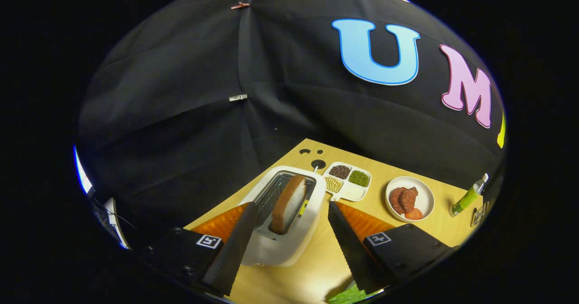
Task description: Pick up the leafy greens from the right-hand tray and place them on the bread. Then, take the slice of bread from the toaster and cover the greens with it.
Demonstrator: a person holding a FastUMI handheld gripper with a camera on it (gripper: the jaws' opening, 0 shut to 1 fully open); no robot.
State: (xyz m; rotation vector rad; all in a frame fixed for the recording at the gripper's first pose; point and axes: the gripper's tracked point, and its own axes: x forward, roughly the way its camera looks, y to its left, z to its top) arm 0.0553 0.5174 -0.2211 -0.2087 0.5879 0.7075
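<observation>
**Second half: bread pickup pending**

While the brown-crusted bread slice (289,203) stands upright in the white toaster (284,231), we have the gripper (289,225) spread wide and holding nothing, its fingers flanking the toaster. We see green leaf (347,295) at the right finger's base, low and near us; whether it lies on bread we cannot tell. We judge greens likely placed; slice grab and cover remain.
</observation>
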